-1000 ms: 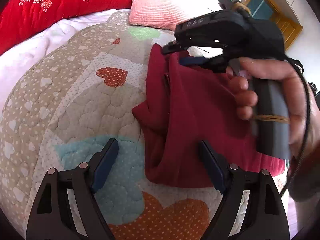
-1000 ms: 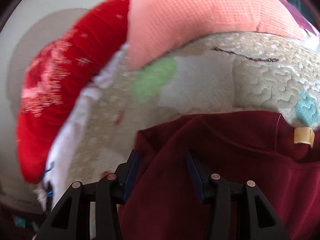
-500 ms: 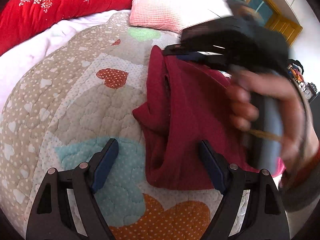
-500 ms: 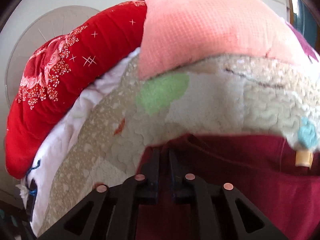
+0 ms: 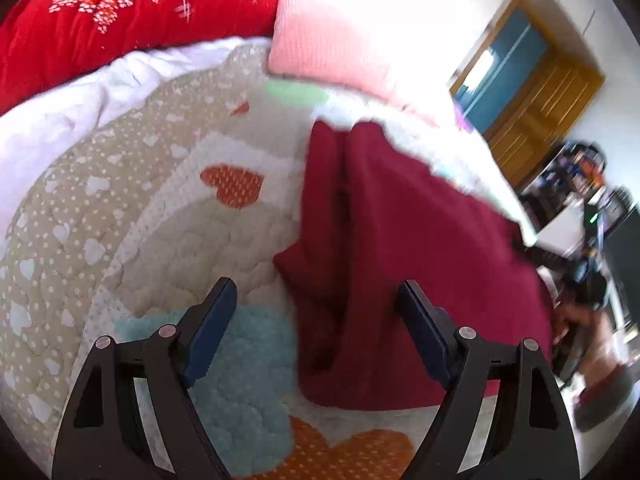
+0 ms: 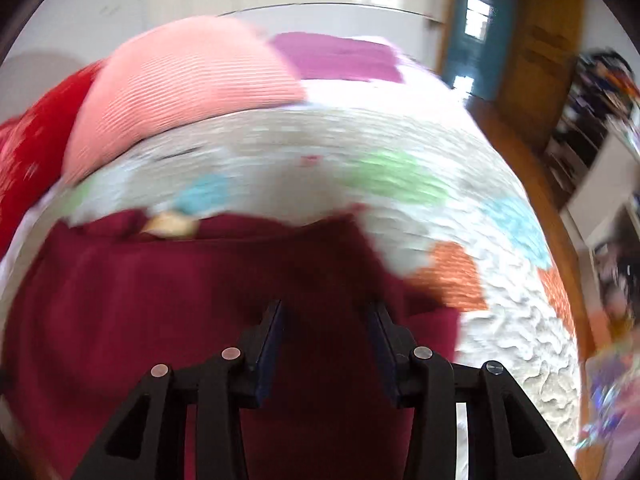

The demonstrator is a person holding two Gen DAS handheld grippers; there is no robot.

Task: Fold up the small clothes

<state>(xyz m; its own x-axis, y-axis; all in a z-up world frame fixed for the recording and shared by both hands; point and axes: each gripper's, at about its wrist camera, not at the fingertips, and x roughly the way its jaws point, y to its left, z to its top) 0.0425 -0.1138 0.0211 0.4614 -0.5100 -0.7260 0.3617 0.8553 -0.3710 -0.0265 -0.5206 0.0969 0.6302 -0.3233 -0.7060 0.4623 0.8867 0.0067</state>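
Your maroon garment lies rumpled on the heart-patterned quilt of the bed, your left gripper and right gripper both spread apart above it, holding nothing, with a pink pillow and red blanket beyond.

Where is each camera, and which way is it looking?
Left wrist: sits on the left gripper, looking along its open fingers at the dark red garment on the quilt; the person's right hand shows blurred at the right edge.
Right wrist: sits on the right gripper, looking over the garment toward the pink pillow and wooden door; only its open fingers show.
Shared: garment, quilt, pink pillow, red blanket, door.
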